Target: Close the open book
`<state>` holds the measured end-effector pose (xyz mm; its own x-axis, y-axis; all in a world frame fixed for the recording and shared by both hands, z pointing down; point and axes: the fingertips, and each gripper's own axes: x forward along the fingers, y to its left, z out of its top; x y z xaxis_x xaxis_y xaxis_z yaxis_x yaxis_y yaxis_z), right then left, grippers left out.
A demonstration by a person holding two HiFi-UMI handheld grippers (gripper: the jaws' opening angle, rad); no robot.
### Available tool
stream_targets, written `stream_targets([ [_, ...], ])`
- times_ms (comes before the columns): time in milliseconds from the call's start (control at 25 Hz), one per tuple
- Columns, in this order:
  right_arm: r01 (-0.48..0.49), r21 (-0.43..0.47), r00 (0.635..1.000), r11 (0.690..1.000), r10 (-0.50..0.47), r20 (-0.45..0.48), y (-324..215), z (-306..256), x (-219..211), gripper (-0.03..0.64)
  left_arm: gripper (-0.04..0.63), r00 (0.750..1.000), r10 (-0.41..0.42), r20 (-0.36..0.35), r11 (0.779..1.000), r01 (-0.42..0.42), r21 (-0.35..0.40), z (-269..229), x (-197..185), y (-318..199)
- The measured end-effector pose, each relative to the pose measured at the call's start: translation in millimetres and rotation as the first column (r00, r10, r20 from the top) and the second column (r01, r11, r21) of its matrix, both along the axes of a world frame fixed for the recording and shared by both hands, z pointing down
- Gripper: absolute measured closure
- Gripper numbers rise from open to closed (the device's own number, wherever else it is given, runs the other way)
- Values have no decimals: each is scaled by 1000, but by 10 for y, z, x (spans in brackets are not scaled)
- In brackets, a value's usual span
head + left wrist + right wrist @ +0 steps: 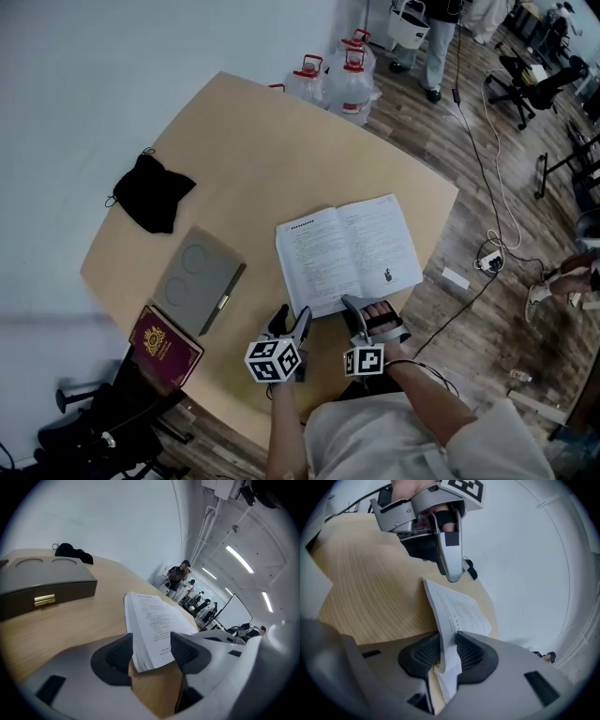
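Open book [349, 253] — my right gripper [360, 312], tilting downward, is pinching its near edge; my left gripper [292, 323] is straddling a corner — jaws spread.

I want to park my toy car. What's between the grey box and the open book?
Just bare table between grey box and open book; the head view shows it.
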<state>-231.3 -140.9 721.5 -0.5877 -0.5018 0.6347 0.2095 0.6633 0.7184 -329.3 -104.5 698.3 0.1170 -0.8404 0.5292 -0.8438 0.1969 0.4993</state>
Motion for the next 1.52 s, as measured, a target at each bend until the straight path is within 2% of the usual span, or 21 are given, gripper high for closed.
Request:
stream_targets([
  [200, -16, -39, 999, 999, 18, 43, -1, -39, 9, 511, 325, 984, -43, -175, 998, 49, 30, 26, 77, 48],
  [400, -62, -81, 990, 995, 72, 122, -46, -115, 47, 520, 316, 979, -52, -195, 999, 54, 6, 111, 180, 128],
  [520, -113, -132, 975, 985, 136, 176, -75, -174, 72, 525, 316, 977, -62, -205, 998, 61, -9, 109, 174, 171],
  [680, -190, -211, 940, 959, 239, 243, -106, -237, 126, 535, 316, 980, -61, -190, 998, 61, -8, 48, 138, 210],
  [840, -237, -259, 913, 936, 306, 271, -142, -269, 178, 543, 316, 984, -62, -166, 998, 63, 2, -45, 104, 202],
  [1040, -309, -366, 855, 878, 425, 298, -215, -311, 272, 549, 318, 993, -70, -99, 997, 72, 8, -122, 82, 183],
  [1240, -352, -420, 808, 836, 498, 315, -308, -342, 388, 560, 347, 998, -51, -38, 999, 51, -1, -133, 121, 147],
  [1400, -400, -491, 746, 774, 586, 315, -392, -321, 518, 568, 359, 999, -34, -10, 999, 34, -1, -144, 178, 121],
  [1520, -439, -541, 693, 717, 654, 305, -486, -278, 635, 574, 368, 999, -10, 41, 1000, 10, -7, -162, 224, 103],
])
